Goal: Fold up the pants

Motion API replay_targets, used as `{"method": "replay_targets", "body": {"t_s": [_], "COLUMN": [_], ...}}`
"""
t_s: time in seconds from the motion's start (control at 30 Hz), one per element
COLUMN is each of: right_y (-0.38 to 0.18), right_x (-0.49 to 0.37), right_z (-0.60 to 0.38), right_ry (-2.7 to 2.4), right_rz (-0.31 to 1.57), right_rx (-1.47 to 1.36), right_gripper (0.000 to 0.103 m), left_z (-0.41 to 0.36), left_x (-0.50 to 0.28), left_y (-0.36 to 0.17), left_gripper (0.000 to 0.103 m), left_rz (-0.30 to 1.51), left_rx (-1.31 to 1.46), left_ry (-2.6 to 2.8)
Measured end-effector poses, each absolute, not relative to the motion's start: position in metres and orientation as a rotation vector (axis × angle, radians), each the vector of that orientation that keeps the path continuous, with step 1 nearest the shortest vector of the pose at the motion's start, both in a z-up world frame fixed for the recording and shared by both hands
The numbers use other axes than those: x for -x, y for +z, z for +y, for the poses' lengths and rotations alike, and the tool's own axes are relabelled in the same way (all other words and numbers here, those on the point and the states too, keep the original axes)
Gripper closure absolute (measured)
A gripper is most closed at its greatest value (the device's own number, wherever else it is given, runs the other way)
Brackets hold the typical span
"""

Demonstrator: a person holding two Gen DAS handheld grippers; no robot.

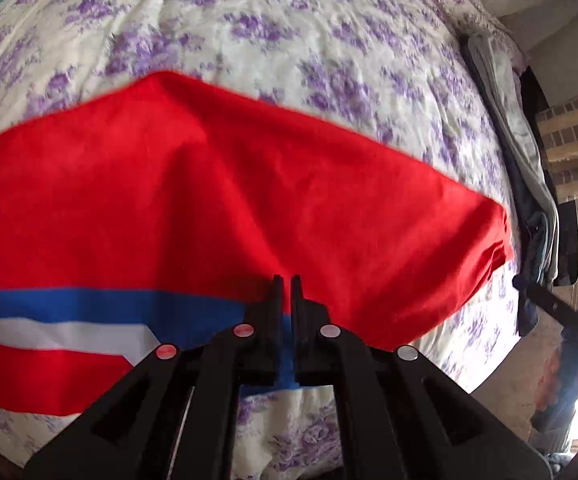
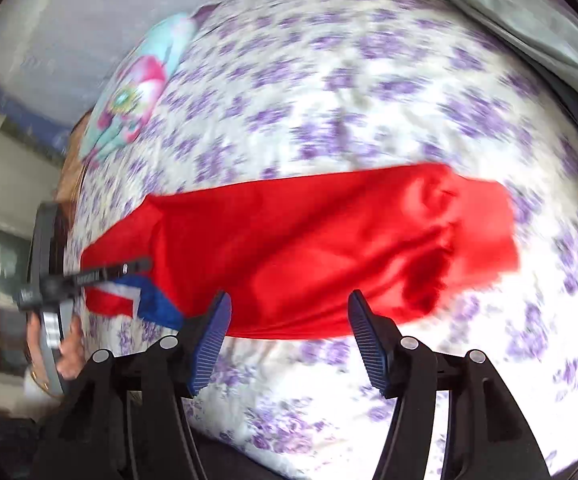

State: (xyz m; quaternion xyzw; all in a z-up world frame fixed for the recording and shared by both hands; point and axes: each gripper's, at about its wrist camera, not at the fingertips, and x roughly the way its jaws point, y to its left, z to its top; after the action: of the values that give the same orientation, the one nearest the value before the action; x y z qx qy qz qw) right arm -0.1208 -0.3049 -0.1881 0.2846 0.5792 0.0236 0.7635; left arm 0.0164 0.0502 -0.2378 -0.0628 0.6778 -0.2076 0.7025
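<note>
Left gripper (image 1: 287,280), low centre of frame, is pinched onto the striped edge of the red pants (image 1: 217,200), apparently anchoring them on the floral bedspread (image 1: 289,20), while right gripper (image 2: 289,300) stands wide and empty just short of the near hem.

One pair of red pants (image 1: 225,200) lay on one bedspread (image 1: 289,32) printed with purple flowers. The pants carried two stripes near one edge: one blue stripe (image 1: 89,300) and one white stripe (image 1: 61,332). Two grippers showed, the left gripper (image 1: 287,280) and the right gripper (image 2: 289,300), each with two fingers. One turquoise and pink cushion (image 2: 137,96) sat at the bedspread's far edge. One hand (image 2: 69,356) was visible behind the left gripper in the right wrist view. One pile of grey cloth (image 1: 505,92) lay along the bed's side.
</note>
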Motion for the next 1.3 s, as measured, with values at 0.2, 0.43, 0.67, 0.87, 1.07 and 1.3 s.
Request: {"method": "replay_targets", "body": {"t_s": [0.2,0.43,0.67,0.87,1.07,1.3], "right_y": [-0.227,-0.265,-0.273,-0.259,-0.265,-0.261], "right_x": [0.135,0.120,0.104,0.109,0.109,0.106], "right_z": [-0.358,-0.362,-0.369,-0.366,-0.370,-0.368], "right_ry": [-0.047,-0.049,-0.126,-0.152,-0.142,-0.132], "right_rz": [1.222,1.176,1.114,1.120,1.147,1.169], "right_rx": [-0.920,-1.079,-1.114,-1.020,-1.027,-0.975], "right_gripper": [0.042,0.042,0.080,0.082,0.081,0.081], "left_z": [0.051,0.049,0.048,0.024,-0.055,-0.128], "left_x": [0.009,0.012,0.008,0.002,-0.029,-0.039], "left_y": [-0.253,-0.253,-0.256,-0.233,-0.203,-0.230], "left_gripper": [0.100,0.100,0.100,0.100,0.100,0.100], "left_rz": [1.524,1.525,1.546,1.527,1.446,1.487], "left_rx": [0.110,0.089,0.107,0.047,0.015,0.074], "left_ry": [-0.463,-0.452,-0.442,-0.468,-0.647,-0.718]}}
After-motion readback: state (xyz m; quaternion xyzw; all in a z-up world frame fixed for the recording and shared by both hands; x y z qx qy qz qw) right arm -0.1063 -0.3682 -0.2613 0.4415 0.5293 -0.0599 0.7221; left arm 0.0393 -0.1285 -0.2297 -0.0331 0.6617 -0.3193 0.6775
